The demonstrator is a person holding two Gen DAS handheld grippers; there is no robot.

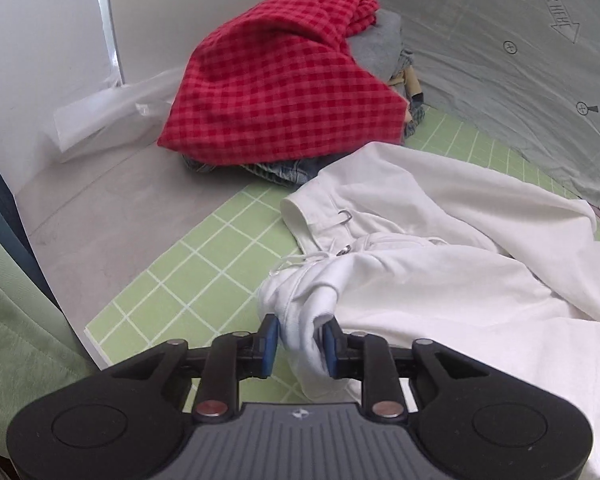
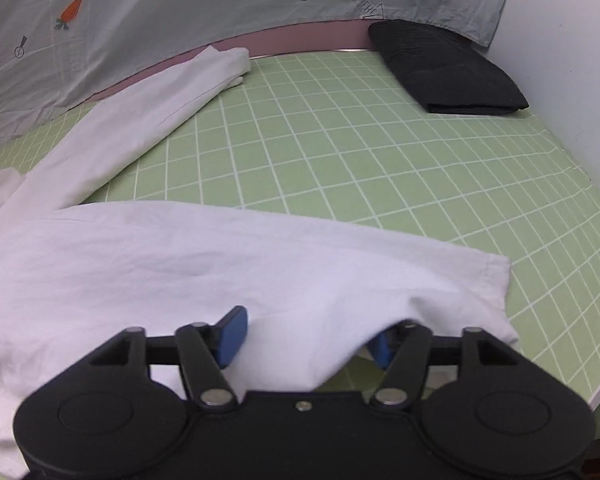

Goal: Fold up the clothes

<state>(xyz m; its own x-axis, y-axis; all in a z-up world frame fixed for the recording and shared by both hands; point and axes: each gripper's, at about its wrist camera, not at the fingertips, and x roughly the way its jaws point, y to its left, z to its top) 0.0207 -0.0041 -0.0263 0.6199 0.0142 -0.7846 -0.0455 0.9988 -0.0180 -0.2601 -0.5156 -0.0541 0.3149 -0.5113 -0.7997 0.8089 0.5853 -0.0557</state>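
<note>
White trousers point(image 1: 440, 248) lie spread on the green grid mat point(image 1: 188, 264). My left gripper point(image 1: 300, 340) is shut on a bunch of the waistband with its drawstring. In the right wrist view the trousers point(image 2: 180, 264) run across the mat point(image 2: 380, 160), one leg point(image 2: 148, 116) reaching to the far left. My right gripper point(image 2: 304, 340) is open, its blue pads point(image 2: 232, 336) set wide apart with the near leg's cloth draped between them and over the right pad.
A pile of clothes topped by a red checked garment point(image 1: 284, 80) stands at the mat's far left. A folded black garment point(image 2: 444, 68) lies at the far right corner. A grey printed sheet point(image 2: 180, 12) hangs behind. A white wall point(image 2: 572, 80) bounds the right side.
</note>
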